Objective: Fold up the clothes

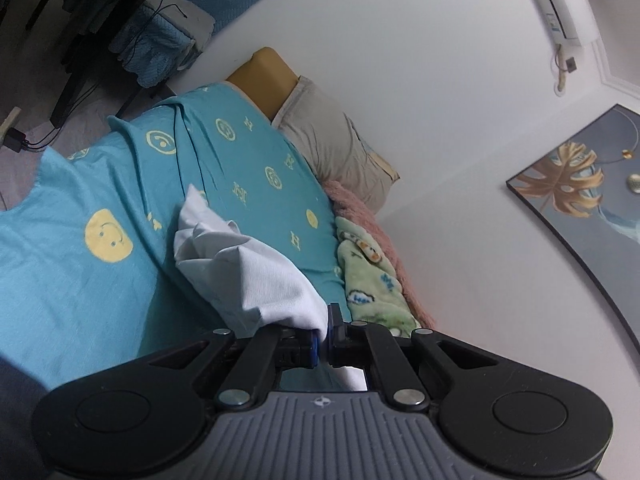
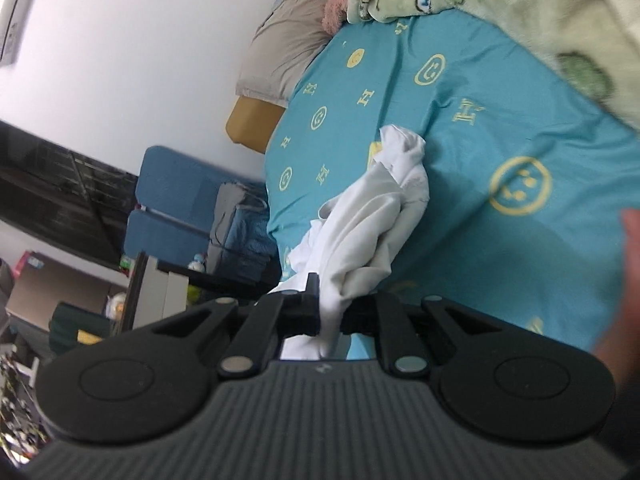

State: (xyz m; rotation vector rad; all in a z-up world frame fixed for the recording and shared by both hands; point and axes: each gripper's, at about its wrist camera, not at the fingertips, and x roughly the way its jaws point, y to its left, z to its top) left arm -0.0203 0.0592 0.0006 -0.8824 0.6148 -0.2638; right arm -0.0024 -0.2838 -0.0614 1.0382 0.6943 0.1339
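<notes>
A white garment [image 1: 244,268] hangs bunched above the teal bed sheet [image 1: 72,288], lifted off it. My left gripper [image 1: 325,336] is shut on one edge of the cloth, which runs down between the fingers. In the right wrist view the same white garment [image 2: 372,220] stretches away crumpled over the teal bed sheet [image 2: 500,264], and my right gripper [image 2: 330,316] is shut on another part of it. Fabric spills past both jaws toward the cameras.
A green cartoon blanket [image 1: 372,280] and a pink fluffy throw [image 1: 360,208] lie along the wall side of the bed, with a beige pillow [image 1: 328,140] at the head. A hand [image 2: 632,280] shows blurred at the right edge. A dark desk and blue chair [image 2: 168,200] stand beside the bed.
</notes>
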